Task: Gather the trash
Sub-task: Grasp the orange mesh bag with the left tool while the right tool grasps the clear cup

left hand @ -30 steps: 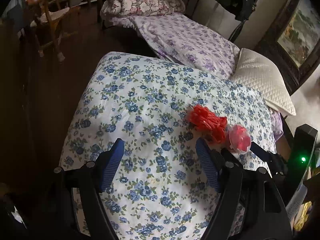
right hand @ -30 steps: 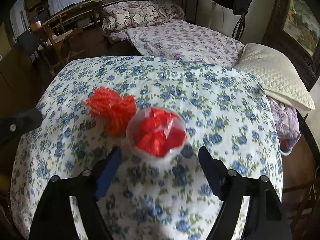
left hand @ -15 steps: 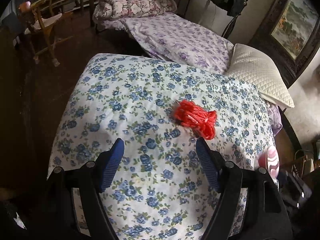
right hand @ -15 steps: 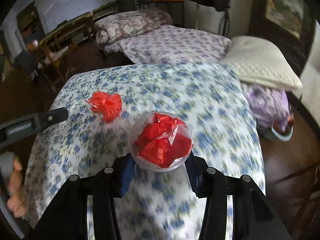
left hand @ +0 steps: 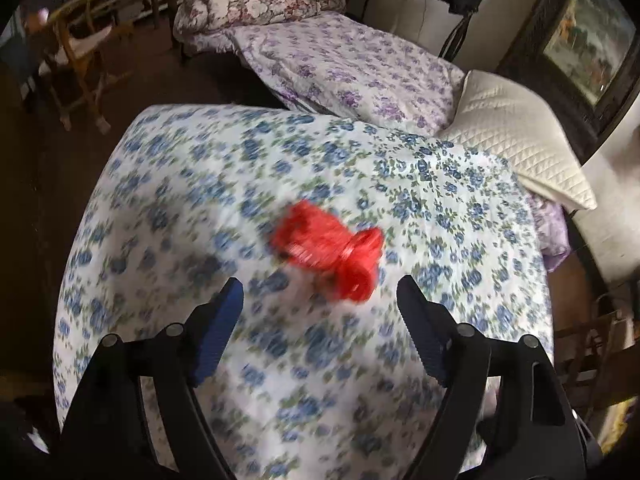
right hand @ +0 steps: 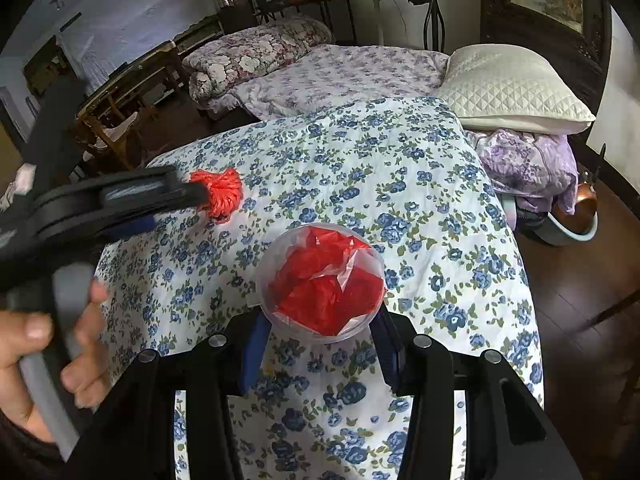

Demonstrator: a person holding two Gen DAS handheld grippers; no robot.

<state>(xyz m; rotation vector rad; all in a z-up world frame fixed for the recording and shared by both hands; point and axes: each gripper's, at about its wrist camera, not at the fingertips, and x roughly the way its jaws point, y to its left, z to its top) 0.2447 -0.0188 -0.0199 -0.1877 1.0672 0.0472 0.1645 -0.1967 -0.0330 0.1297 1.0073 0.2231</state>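
Clamped by right gripper [right hand: 320, 344] at lower centre: clear cup [right hand: 320, 280] of red trash. Opening wide above red netting wad [left hand: 328, 252], mid-frame on floral quilt [left hand: 200, 184]: left gripper [left hand: 320, 320], nothing between jaws.

1. The right gripper [right hand: 320, 344] at the bottom centre clamped a clear plastic cup [right hand: 320, 280] stuffed with red plastic.
2. The left gripper [right hand: 200, 198], held by a hand [right hand: 44, 344] at lower left, reached a red bundle [right hand: 220, 190] on the floral quilt [right hand: 420, 208].

Floral-quilted bed [right hand: 400, 168], cream pillow [right hand: 516, 92], wooden chair [left hand: 80, 52], dark floor [right hand: 580, 300].
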